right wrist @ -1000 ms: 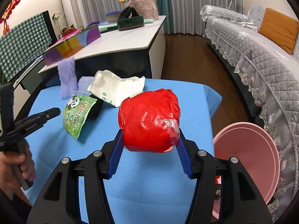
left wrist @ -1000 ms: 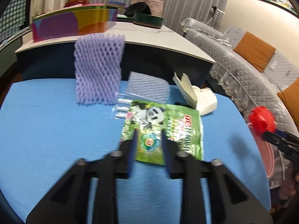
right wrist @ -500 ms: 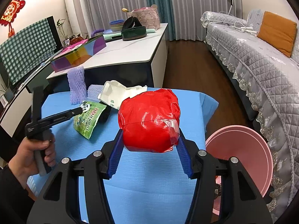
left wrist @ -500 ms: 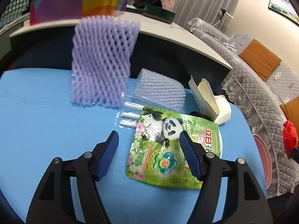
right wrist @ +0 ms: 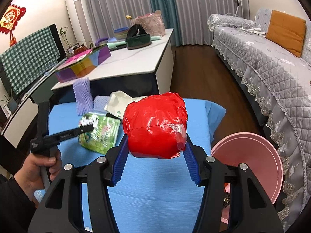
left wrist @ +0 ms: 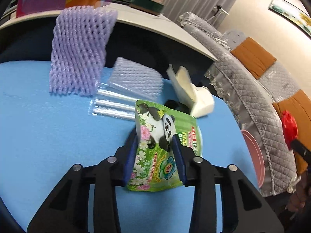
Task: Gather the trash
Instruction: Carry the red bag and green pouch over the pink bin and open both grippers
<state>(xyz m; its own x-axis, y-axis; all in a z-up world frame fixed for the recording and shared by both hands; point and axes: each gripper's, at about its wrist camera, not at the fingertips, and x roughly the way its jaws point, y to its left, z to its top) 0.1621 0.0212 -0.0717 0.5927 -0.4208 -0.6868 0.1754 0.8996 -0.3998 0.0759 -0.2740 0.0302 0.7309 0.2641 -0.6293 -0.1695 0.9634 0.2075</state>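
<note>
On the far left of the blue-covered table [left wrist: 38, 136], seen from the left wrist, a purple foam net sleeve [left wrist: 79, 52] stands upright, and just right of it a paler flat foam net [left wrist: 136, 77] lies over a clear plastic sleeve [left wrist: 110, 106]. Nearer the middle, the left gripper [left wrist: 154, 145] is closing its jaws on a green panda-print pouch [left wrist: 165, 136]; the pouch sits between the blue pads, buckled upward with its far end raised off the cloth, and both pads press against its sides. Behind the pouch lies a small black object, partly hidden, and beside that an open white paper carton [left wrist: 194, 97] near the table's far right edge. From the right wrist view, a hand [right wrist: 37, 172] at the lower left holds the handle of the left gripper. Centre of that view, the right gripper [right wrist: 155, 153] clamps a crumpled red plastic ball [right wrist: 155, 124] between its blue pads, held up off the table. Further right, past the table edge, a pink round bin [right wrist: 250, 165] stands on the floor beside a grey quilted sofa [right wrist: 272, 62] with an orange cushion [right wrist: 285, 31].
</note>
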